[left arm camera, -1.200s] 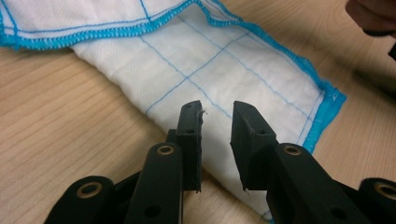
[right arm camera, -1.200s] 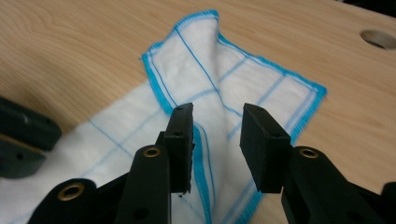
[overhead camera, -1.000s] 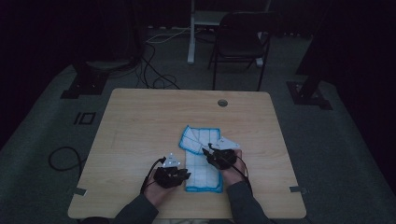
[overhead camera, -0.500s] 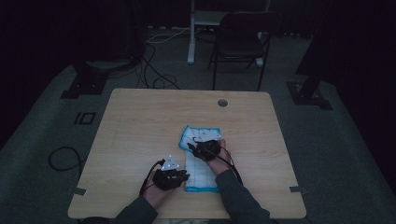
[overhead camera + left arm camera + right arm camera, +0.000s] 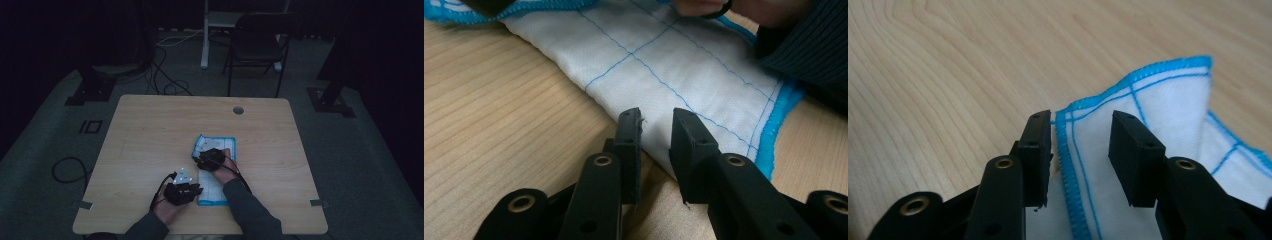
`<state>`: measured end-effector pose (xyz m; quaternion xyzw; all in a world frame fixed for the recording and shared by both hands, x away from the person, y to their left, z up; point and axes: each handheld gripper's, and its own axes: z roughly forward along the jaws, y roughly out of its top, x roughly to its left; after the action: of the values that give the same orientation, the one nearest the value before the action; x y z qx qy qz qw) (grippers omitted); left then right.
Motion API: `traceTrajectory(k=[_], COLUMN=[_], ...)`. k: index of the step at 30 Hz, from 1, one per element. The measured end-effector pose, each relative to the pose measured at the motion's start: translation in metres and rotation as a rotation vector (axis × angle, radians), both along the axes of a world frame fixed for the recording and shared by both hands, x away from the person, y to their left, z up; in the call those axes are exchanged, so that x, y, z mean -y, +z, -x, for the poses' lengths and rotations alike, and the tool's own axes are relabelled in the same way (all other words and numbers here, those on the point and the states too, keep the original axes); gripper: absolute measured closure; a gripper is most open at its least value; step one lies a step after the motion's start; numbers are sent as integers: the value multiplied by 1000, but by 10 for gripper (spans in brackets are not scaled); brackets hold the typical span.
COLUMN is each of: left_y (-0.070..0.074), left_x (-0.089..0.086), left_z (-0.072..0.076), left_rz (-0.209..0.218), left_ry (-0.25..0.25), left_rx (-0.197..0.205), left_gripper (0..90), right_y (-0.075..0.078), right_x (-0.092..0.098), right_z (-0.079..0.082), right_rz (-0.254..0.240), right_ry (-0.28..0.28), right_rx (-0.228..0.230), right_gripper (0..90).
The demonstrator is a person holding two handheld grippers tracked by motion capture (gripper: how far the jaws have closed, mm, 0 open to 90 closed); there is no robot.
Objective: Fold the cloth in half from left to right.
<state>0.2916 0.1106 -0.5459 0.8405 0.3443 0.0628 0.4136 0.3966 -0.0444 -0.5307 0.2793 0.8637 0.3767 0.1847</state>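
Since the white cloth (image 5: 214, 170) with its blue stitched border lies limp and thin on the tabletop (image 5: 150, 135), it should handle as light and floppy, best pinched at a hemmed edge. The right hand-held gripper (image 5: 1080, 131) straddles that hem, spread; the left hand-held gripper (image 5: 656, 129) sits spread at the near edge.

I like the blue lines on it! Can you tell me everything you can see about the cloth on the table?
The cloth is white, soft-looking fabric with a bright blue stitched edge and thin blue lines crossing it in squares. It lies on the near half of the wooden table, mostly flat, with a far part folded and lifted. The right gripper has its open jaws around a raised blue-edged corner. The left gripper, jaws also open, sits at the cloth's near edge. A sleeved arm rests over part of it.
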Motion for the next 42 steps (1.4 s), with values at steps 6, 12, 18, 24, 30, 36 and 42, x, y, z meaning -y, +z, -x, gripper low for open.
traceTrajectory(k=[6,12,18,24,30,36,42], left_y=[-1,-1,-1,-1,-1,-1,-1], left_x=[0,0,-1,-1,-1,-1,-1], left_z=[0,1,0,0,1,0,0], left_rz=[7,7,12,13,15,23,22], left_ry=[3,5,7,8,8,9,5], left_rx=[0,-3,-8,-9,-10,-16,-15], left_gripper=[746,745,746,746,746,746,745], right_y=[-6,-9,-7,-2,4,12,21], right_x=[-2,-4,1,9,16,31,46], right_z=[-2,-3,-4,-7,-10,-15,-21], right_rz=[39,72,36,-20,-57,-101,-120], right_ry=[-3,-10,-36,-52,-84,-131,-172], right_rx=[-4,9,-5,-32,-29,-29,-12], right_gripper=[602,654,797,826,854,867,867])
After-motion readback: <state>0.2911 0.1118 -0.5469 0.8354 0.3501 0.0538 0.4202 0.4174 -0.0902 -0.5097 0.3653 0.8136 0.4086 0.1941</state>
